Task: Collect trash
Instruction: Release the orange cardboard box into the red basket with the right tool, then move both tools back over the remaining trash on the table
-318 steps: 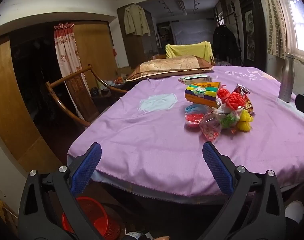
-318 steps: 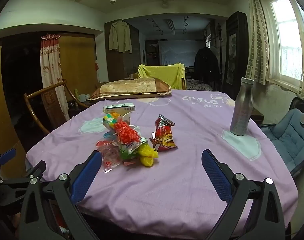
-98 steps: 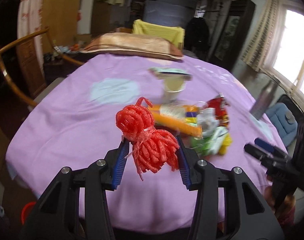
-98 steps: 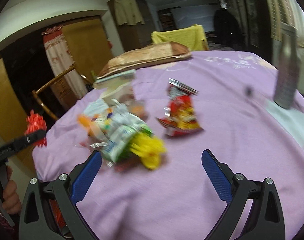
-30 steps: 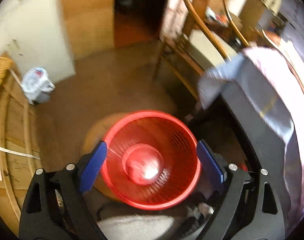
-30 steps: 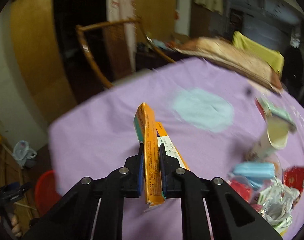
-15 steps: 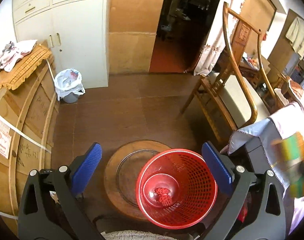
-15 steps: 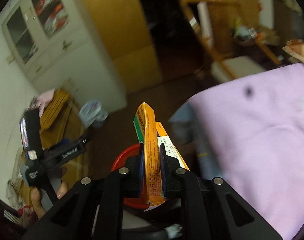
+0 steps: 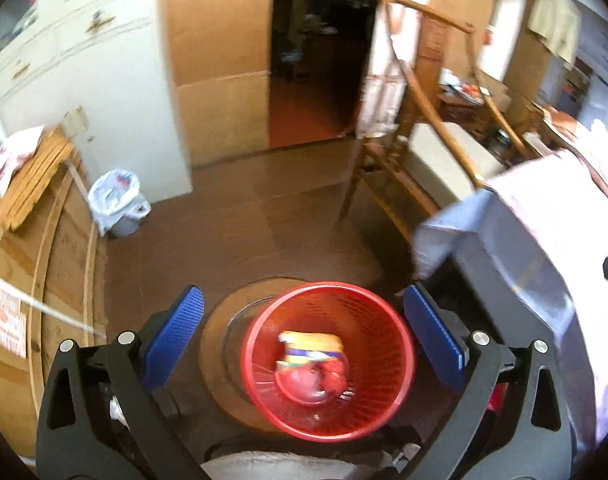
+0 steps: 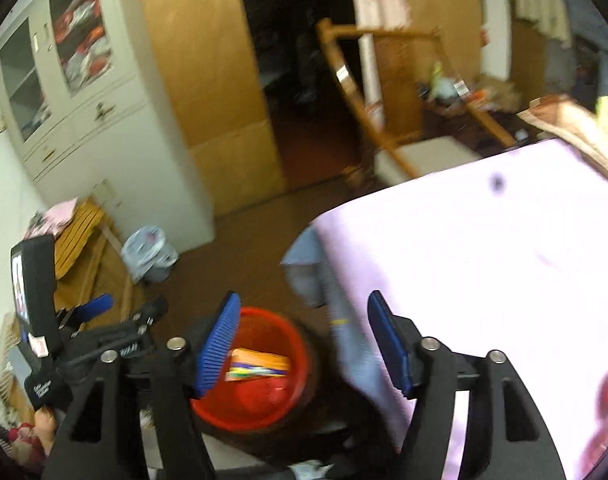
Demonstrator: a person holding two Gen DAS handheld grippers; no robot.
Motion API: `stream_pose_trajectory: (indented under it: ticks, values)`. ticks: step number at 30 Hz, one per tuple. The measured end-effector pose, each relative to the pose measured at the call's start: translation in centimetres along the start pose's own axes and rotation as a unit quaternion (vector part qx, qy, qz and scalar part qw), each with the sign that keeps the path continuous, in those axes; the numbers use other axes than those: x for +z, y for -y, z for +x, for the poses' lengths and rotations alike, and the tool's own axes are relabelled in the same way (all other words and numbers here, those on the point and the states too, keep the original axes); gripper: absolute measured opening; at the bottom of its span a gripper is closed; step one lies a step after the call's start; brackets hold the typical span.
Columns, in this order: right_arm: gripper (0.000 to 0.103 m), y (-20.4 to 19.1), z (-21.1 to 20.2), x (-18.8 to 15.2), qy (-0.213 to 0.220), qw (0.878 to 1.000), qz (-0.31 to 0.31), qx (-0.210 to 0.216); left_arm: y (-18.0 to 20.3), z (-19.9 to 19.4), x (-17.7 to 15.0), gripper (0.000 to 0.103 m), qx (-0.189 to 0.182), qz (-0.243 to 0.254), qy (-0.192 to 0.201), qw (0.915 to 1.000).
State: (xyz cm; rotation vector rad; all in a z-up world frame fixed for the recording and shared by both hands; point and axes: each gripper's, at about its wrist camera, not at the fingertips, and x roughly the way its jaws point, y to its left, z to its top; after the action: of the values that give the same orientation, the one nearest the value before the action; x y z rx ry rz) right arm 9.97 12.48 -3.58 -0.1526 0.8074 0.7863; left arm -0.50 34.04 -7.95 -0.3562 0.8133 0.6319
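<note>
A red mesh waste basket (image 9: 400, 364) stands on the floor below my left gripper (image 9: 304, 340), which is open and empty above it. Inside lie an orange and yellow box (image 9: 310, 346) and red foam netting (image 9: 332, 378). In the right wrist view the basket (image 10: 295, 344) shows with the box (image 10: 257, 364) in it. My right gripper (image 10: 304, 348) is open and empty above the basket's edge, beside the table corner. The left gripper also shows at the left of that view (image 10: 99, 312).
The purple-clothed table (image 10: 484, 260) fills the right side, with blurred trash at its far right edge. A wooden chair (image 9: 424, 160) stands beyond the basket. A small bin with a white bag (image 9: 117, 204) sits by the white cupboard. A round wooden board (image 9: 227, 320) lies under the basket.
My right gripper has opened and dropped the orange box into the red basket. My left gripper stays open above the basket.
</note>
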Motion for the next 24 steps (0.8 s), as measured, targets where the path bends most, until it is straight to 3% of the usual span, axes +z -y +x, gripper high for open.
stream_pose_trajectory:
  ticks: [6, 11, 15, 19, 24]
  values:
    - [0.09, 5.7, -8.1, -2.7, 0.092, 0.992, 0.043, -0.075, 7.2, -4.3, -1.5, 0.096, -0.029, 0.09, 0.042, 0.9946]
    - [0.095, 11.7, -14.4, -5.7, 0.139, 0.976, 0.093, -0.138, 14.6, -7.5, -3.9, 0.096, -0.06, 0.176, 0.069, 0.98]
    - [0.097, 17.0, -18.8, -8.7, 0.164, 0.953, 0.135, -0.214, 20.6, -9.3, -5.5, 0.096, -0.095, 0.241, 0.085, 0.9621]
    - [0.097, 22.1, -21.5, -11.9, 0.166, 0.928, 0.18, -0.281, 27.0, -11.0, -7.1, 0.096, -0.127, 0.308, 0.104, 0.9373]
    - [0.098, 27.5, -23.1, -15.7, 0.159, 0.905, 0.231, -0.319, 33.7, -12.0, -9.2, 0.096, -0.169, 0.365, 0.108, 0.909]
